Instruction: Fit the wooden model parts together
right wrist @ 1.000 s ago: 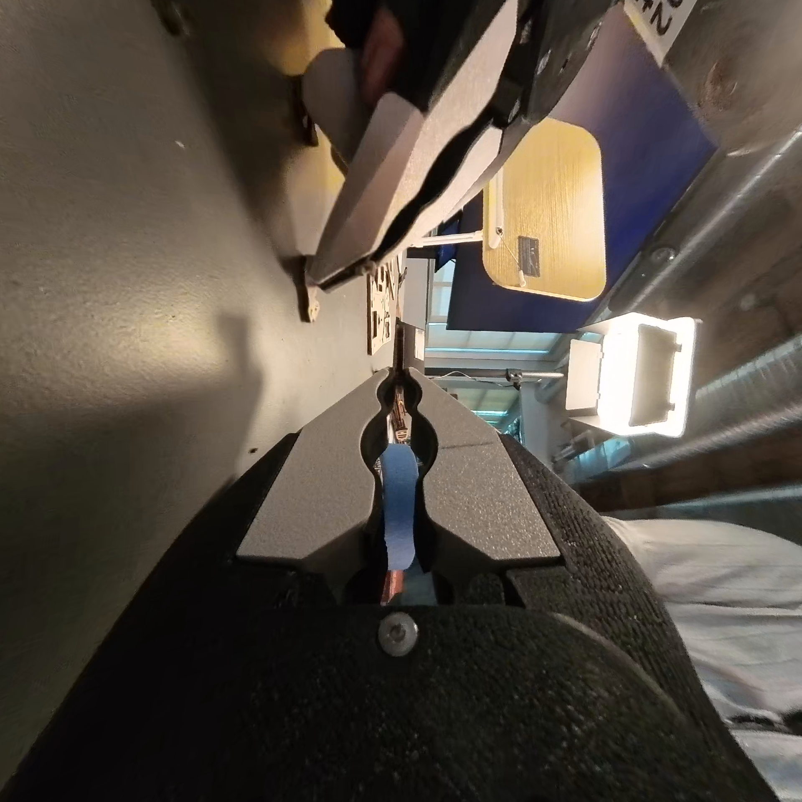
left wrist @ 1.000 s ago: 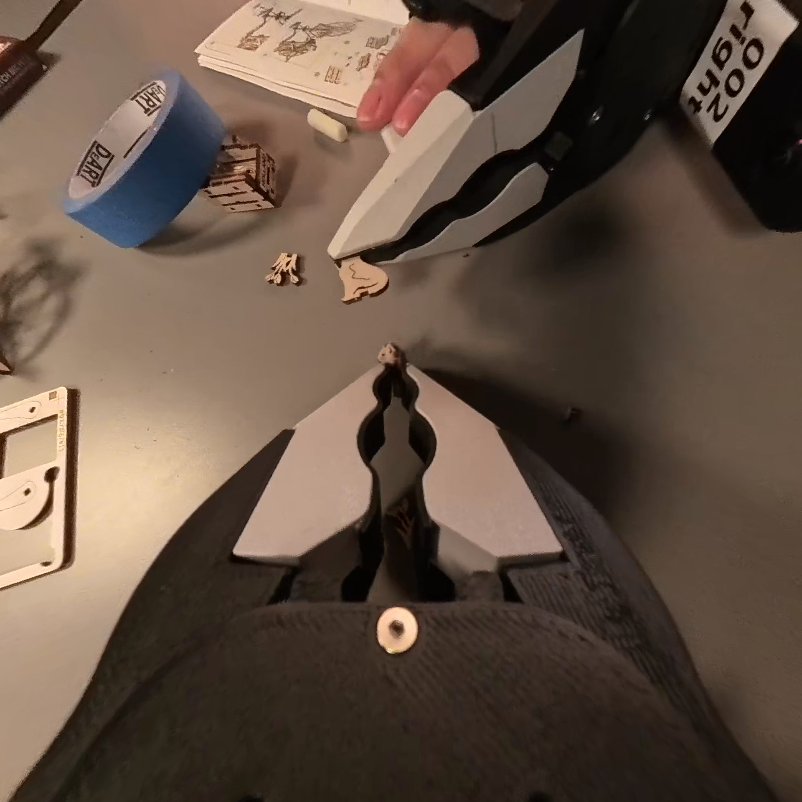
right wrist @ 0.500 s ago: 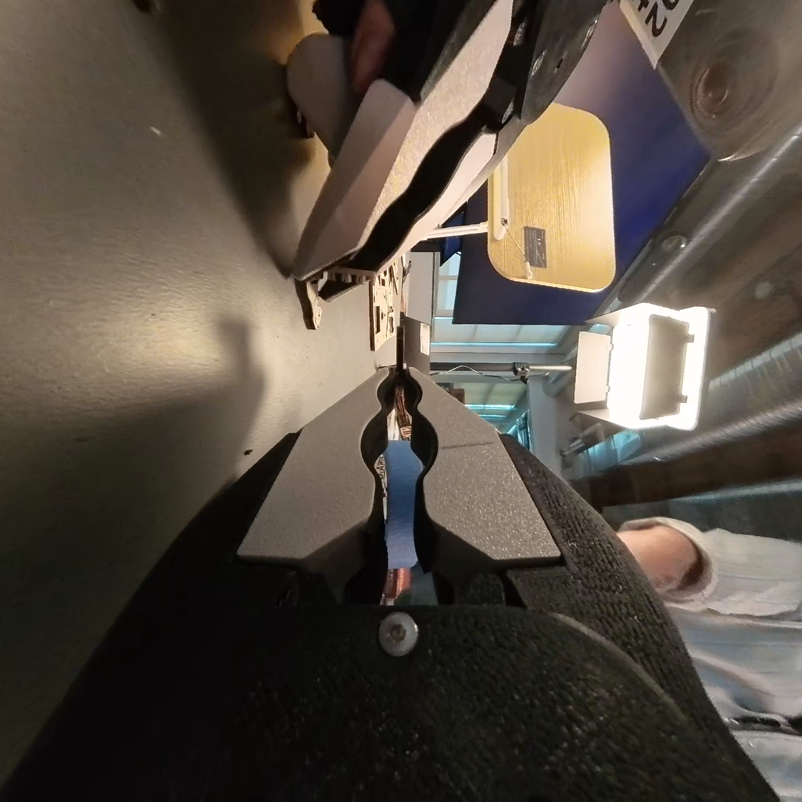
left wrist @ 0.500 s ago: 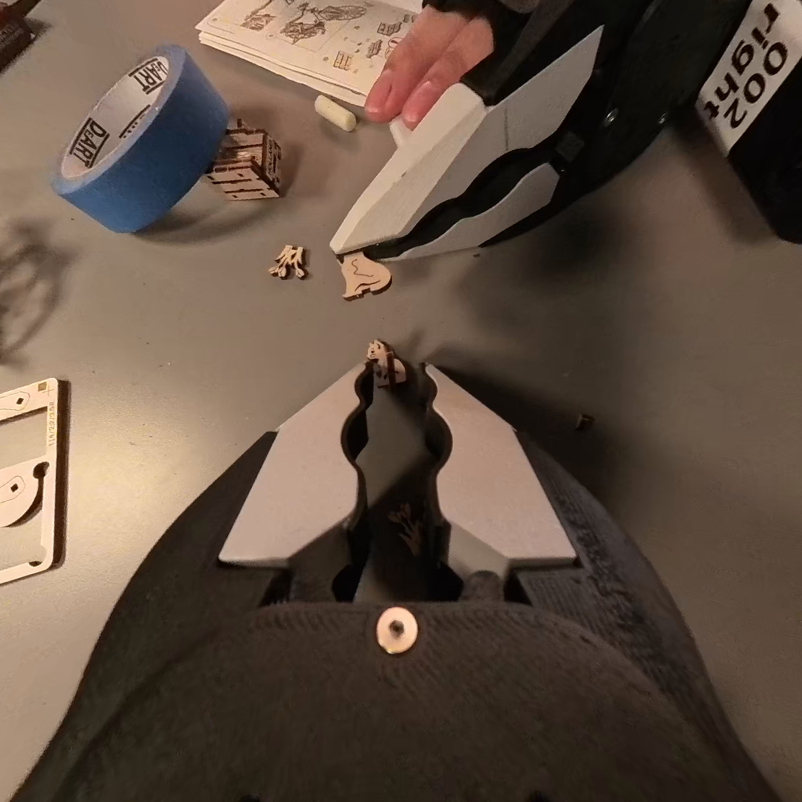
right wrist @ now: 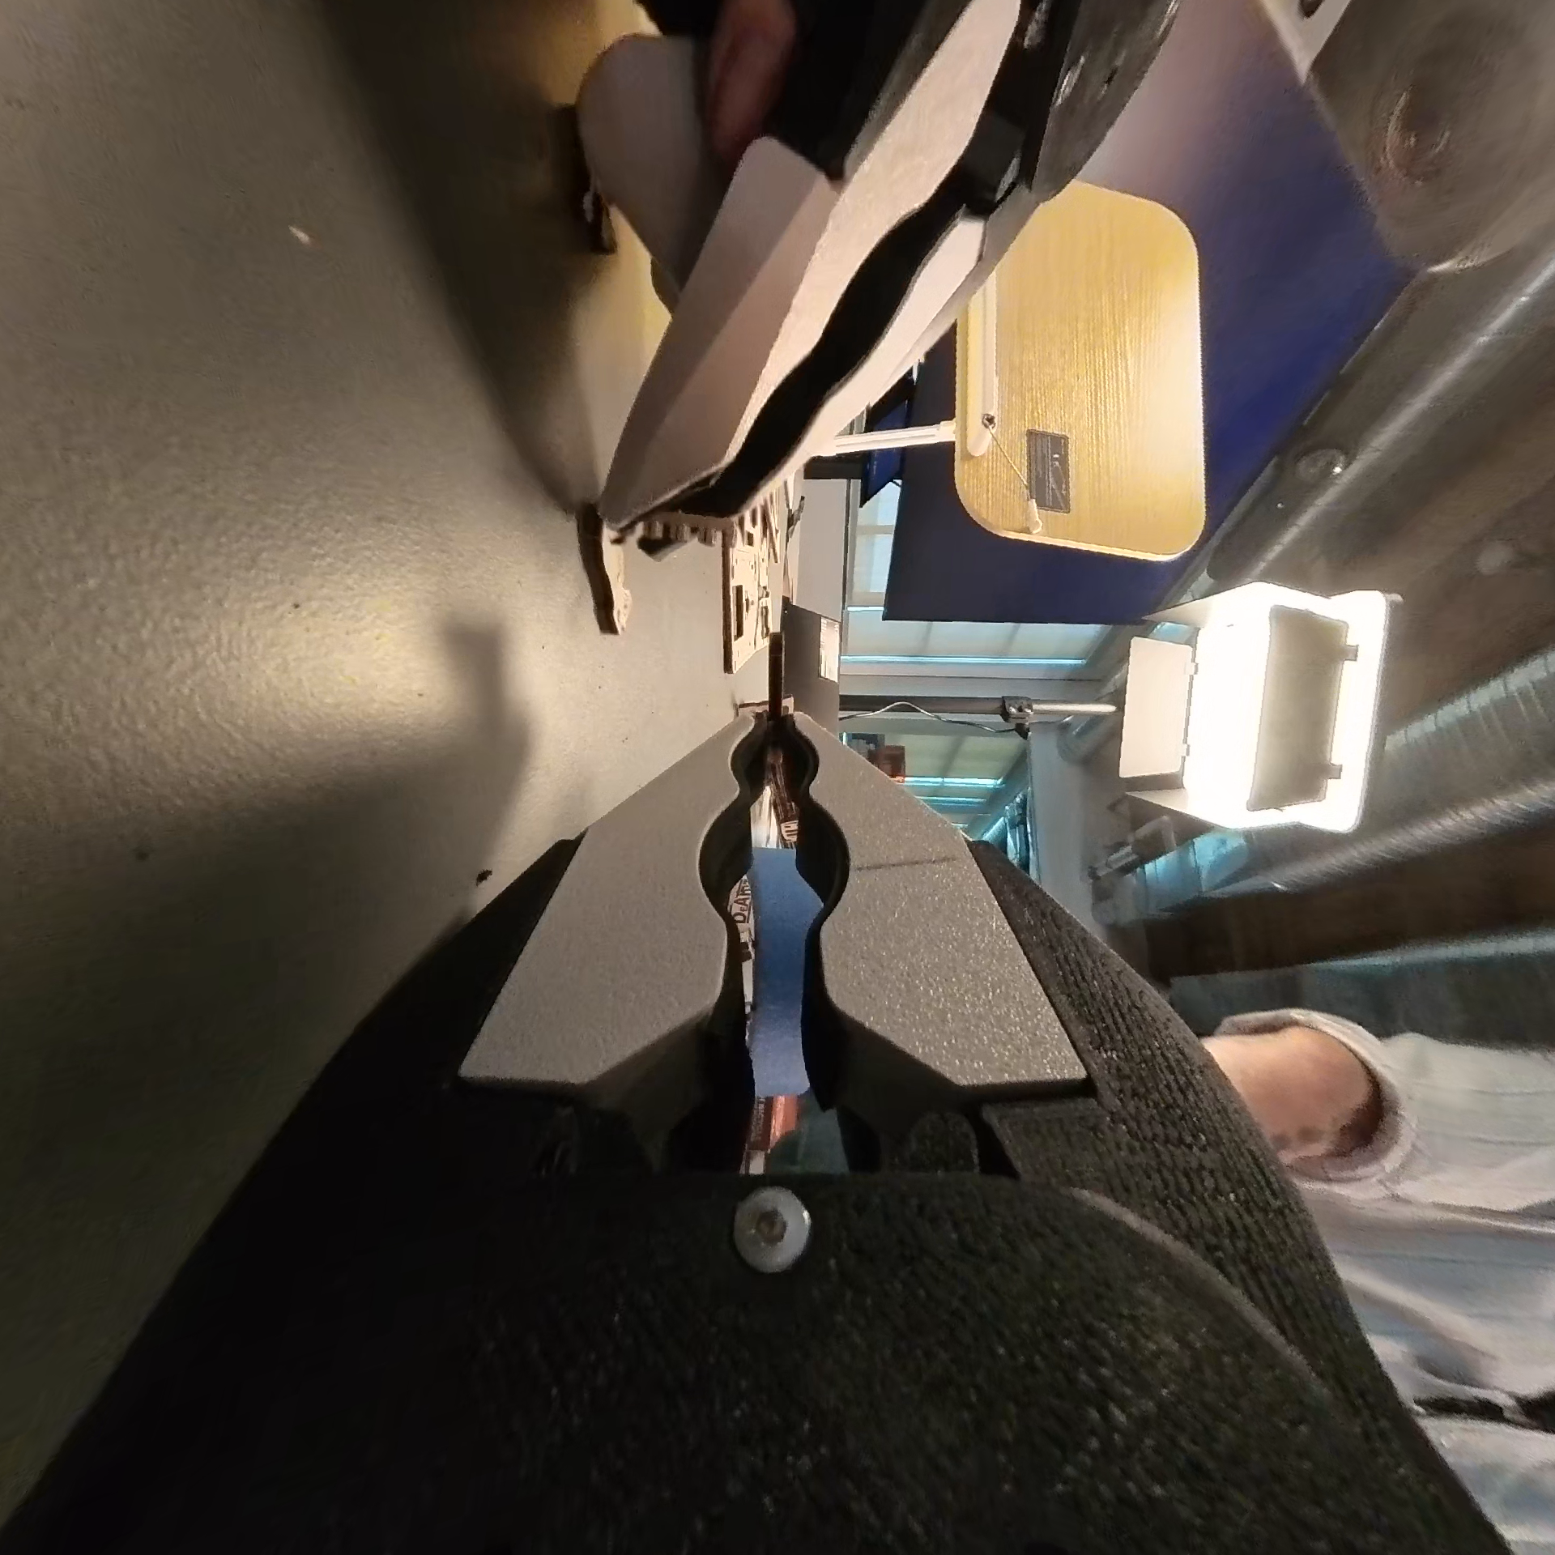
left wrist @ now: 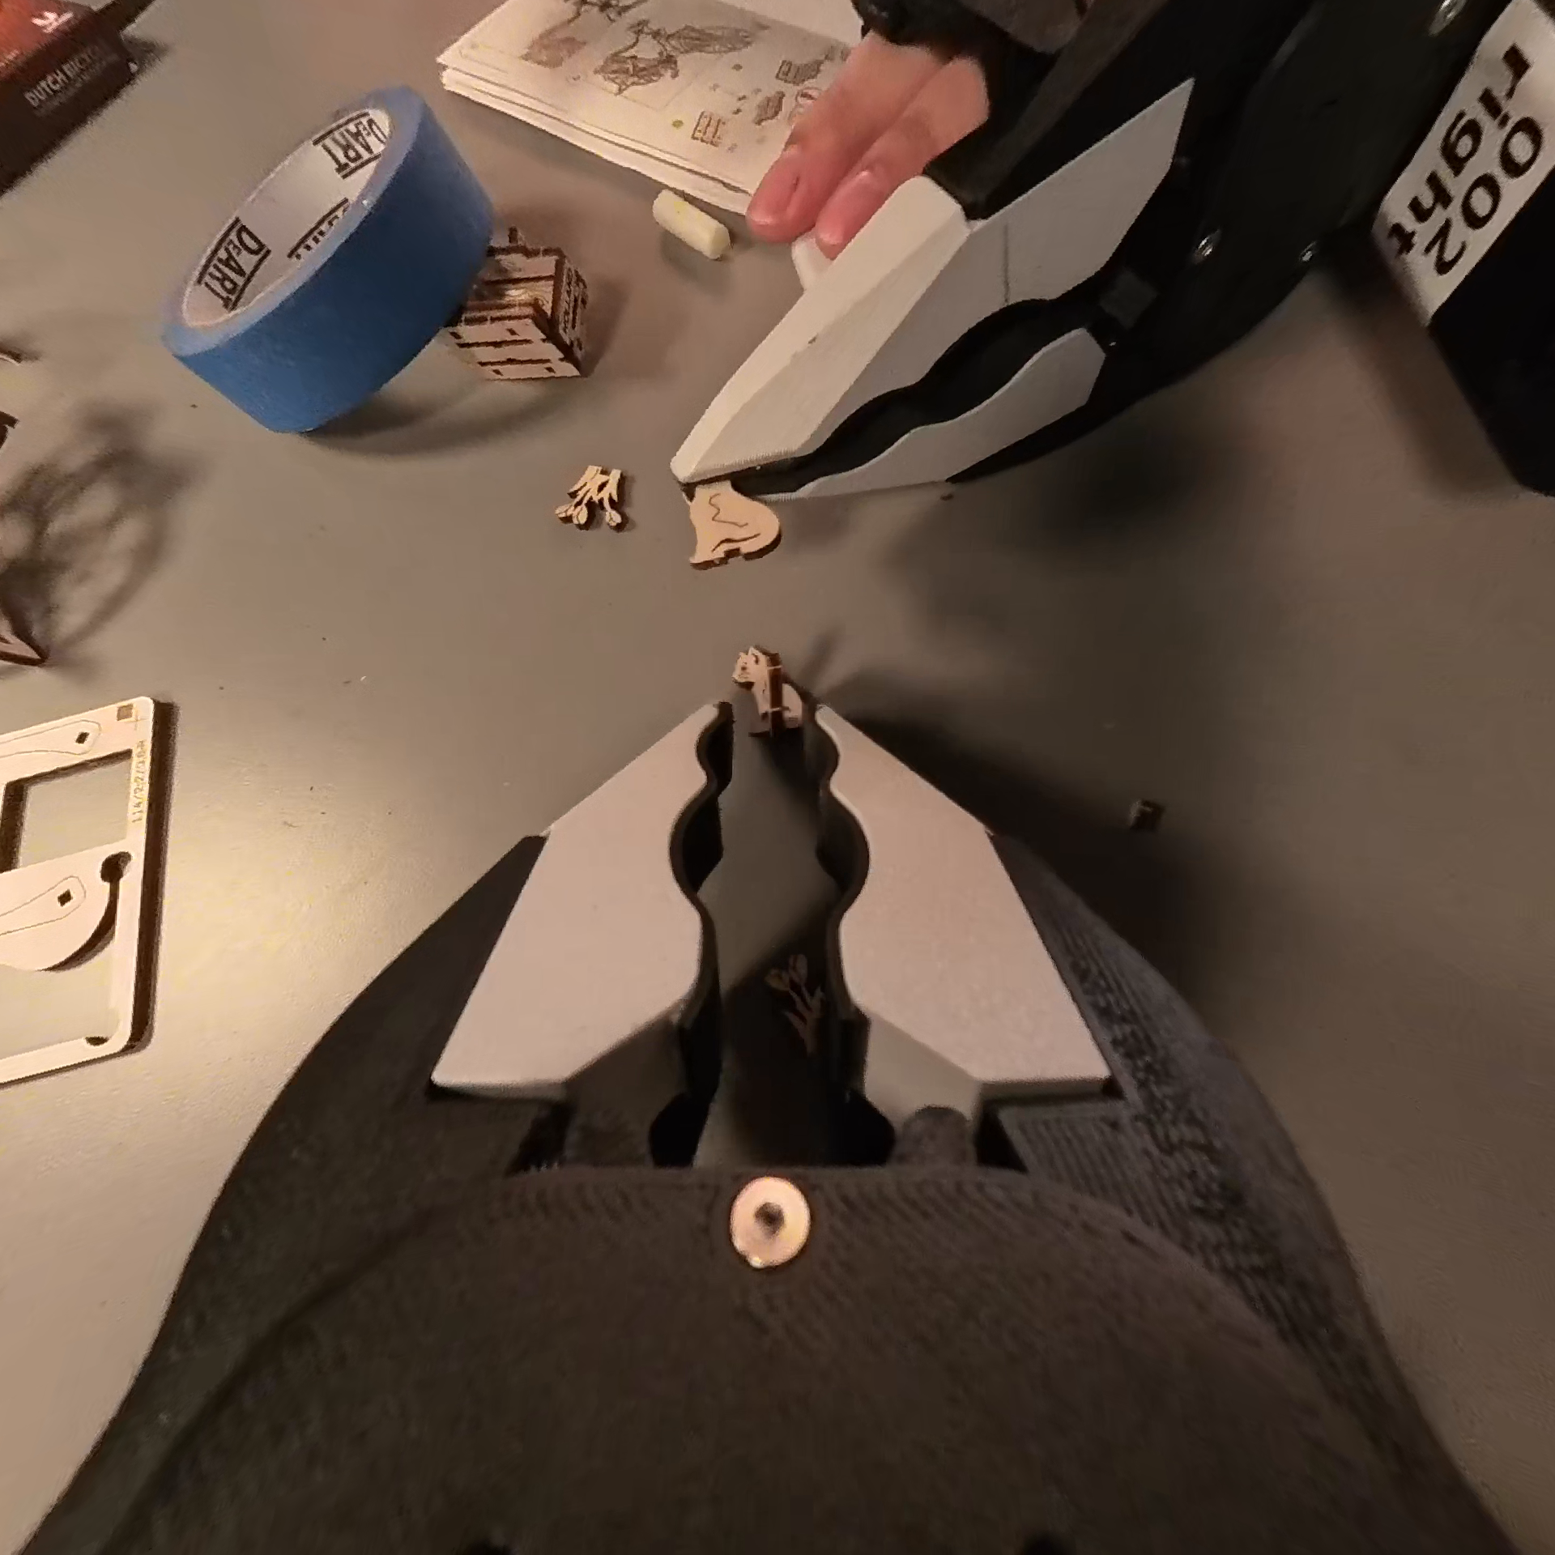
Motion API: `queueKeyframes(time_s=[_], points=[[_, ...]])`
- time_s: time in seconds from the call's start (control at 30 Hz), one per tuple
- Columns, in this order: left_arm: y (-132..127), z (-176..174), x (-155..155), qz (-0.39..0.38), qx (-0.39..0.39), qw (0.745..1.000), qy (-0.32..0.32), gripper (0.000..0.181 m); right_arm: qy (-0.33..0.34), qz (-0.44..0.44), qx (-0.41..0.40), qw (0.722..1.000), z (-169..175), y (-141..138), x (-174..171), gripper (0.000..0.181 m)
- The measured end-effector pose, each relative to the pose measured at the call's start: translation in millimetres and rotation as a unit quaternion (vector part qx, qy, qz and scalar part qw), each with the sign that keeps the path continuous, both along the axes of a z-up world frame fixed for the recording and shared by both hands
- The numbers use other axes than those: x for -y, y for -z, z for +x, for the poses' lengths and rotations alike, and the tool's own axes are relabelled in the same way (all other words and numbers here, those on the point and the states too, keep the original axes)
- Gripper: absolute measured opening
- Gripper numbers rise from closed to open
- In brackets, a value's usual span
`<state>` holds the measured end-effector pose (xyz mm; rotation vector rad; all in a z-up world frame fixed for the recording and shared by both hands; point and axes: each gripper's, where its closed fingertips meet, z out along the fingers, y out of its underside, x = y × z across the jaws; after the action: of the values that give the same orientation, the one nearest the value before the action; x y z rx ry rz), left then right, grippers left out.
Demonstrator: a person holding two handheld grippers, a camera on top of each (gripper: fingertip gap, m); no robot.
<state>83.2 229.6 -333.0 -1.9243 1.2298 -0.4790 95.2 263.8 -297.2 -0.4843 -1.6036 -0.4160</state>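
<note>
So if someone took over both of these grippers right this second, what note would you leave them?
Left gripper: jaws open. The small wooden piece stands on the table between its tips, not gripped.
Right gripper: jaws shut on the edge of the flat wooden piece, held low at the table.
Nearby: a twig-shaped piece lies loose, and a wooden cube sits against the blue tape roll.
Done: these two pieces are not yet joined.
Left: probably regrip the small piece and slot the two together.
</note>
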Motion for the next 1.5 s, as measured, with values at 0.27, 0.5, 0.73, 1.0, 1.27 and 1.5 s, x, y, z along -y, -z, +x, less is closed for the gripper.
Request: queueKeyframes(time_s=[0.27,0.5,0.73,1.0,1.27,1.5], points=[[0,1,-1,0.011,-0.006,1.000,-0.001,0.009,0.002,0.001,0.003,1.000,0,1,0,0.000],[-1,3,-1,0.009,-0.002,1.000,0.004,0.001,0.003,-0.001,0.004,1.000,0,2,-1,0.000],[-1,-4,-14,-0.017,0.014,0.999,-0.049,0.001,0.017,0.005,-0.001,1.000,1,0,-4,0.001],[-7,9,-21,-0.074,0.073,0.992,-0.076,0.001,0.031,0.010,0.002,0.999,0,0,-6,0.001],[0,10,-24,-0.091,0.058,0.991,-0.082,0.001,0.041,-0.006,0.011,0.999,-1,4,-12,0.000],[-7,11,-26,-0.076,0.074,0.991,-0.079,0.001,0.047,-0.020,0.022,0.998,-2,8,-13,0.000]])
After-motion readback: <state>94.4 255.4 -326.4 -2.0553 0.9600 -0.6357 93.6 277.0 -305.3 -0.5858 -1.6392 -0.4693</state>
